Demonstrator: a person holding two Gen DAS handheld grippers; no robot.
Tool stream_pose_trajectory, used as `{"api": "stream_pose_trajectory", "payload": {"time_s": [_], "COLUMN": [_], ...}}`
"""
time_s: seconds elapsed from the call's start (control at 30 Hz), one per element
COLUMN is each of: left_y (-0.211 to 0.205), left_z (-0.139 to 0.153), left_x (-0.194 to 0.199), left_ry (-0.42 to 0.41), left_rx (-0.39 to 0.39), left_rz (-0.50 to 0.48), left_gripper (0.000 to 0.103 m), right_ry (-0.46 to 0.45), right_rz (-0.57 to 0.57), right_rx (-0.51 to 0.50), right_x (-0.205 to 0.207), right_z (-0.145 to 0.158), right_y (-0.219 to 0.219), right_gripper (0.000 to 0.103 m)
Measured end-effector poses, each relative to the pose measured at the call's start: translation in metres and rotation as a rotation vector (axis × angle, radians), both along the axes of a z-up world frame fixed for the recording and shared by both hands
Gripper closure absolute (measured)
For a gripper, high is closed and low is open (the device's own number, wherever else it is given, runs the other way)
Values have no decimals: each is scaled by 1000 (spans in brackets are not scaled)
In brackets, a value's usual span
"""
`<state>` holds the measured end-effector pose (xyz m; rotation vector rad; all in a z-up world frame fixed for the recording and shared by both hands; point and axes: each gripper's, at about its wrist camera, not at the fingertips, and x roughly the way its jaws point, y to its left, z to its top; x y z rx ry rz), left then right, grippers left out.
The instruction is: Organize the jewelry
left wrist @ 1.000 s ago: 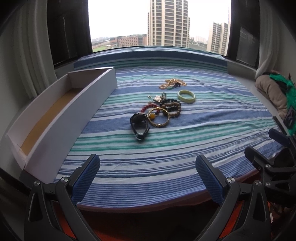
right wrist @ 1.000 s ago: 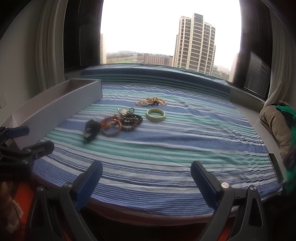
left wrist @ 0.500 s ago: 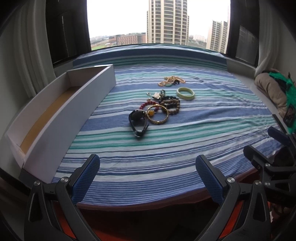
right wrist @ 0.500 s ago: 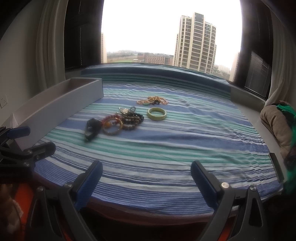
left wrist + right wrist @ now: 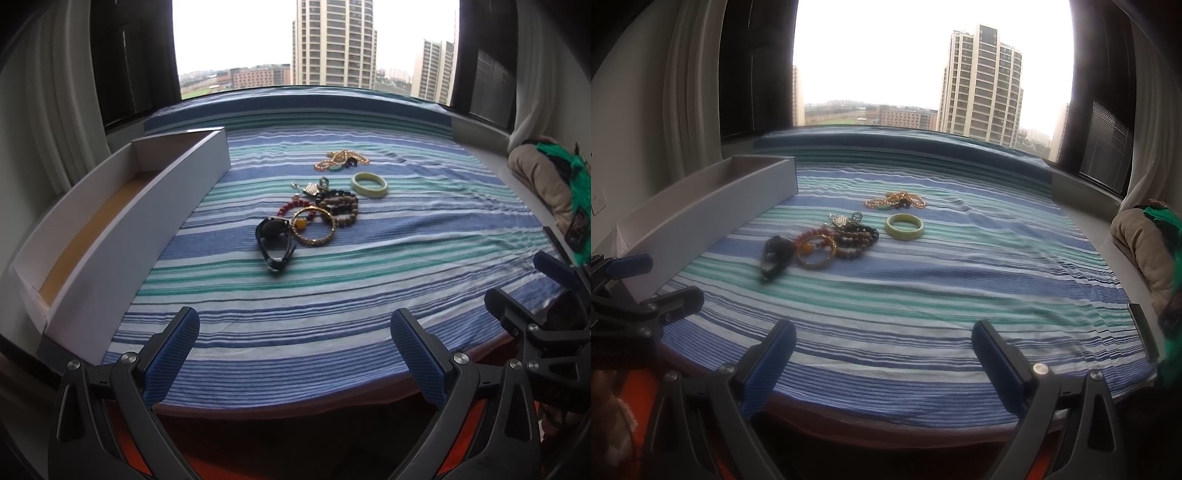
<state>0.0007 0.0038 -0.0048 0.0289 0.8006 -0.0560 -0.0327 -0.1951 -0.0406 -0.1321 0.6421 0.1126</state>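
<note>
Jewelry lies in a loose cluster on the striped cloth [image 5: 332, 295]: a black watch [image 5: 275, 240], a gold bangle [image 5: 314, 230], brown bead bracelets [image 5: 341, 208], a pale green bangle [image 5: 369, 184] and a gold chain [image 5: 341, 160] farthest back. The right wrist view shows the same black watch [image 5: 774, 256], green bangle [image 5: 905, 226] and gold chain [image 5: 895, 200]. A long white open box [image 5: 110, 236] lies along the left side. My left gripper [image 5: 295, 350] is open and empty near the front edge. My right gripper [image 5: 882, 354] is open too, well short of the jewelry.
A beige and green bundle [image 5: 546, 184] sits at the right edge of the sill. A dark flat object [image 5: 1143, 332] lies at the cloth's right border. Curtains [image 5: 690, 110] flank the window behind. The right gripper's frame [image 5: 535, 325] shows at the left view's right side.
Both views have crept slightly forward and shifted; the jewelry sits a little lower in the frames. Nothing on the cloth has moved, and both grippers stay open.
</note>
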Motion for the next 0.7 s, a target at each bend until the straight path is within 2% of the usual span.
{"api": "stream_pose_trajectory", "payload": {"time_s": [0.7], "left_y": [0], "left_z": [-2], "left_x": [0], "left_ry": [10], "left_rx": [-1], "left_rz": [0], "left_gripper": [0], "right_ry": [6], "right_rz": [1], "right_rx": [4], "right_x": [1], "right_z": [0], "right_y": [1], "right_gripper": [5]}}
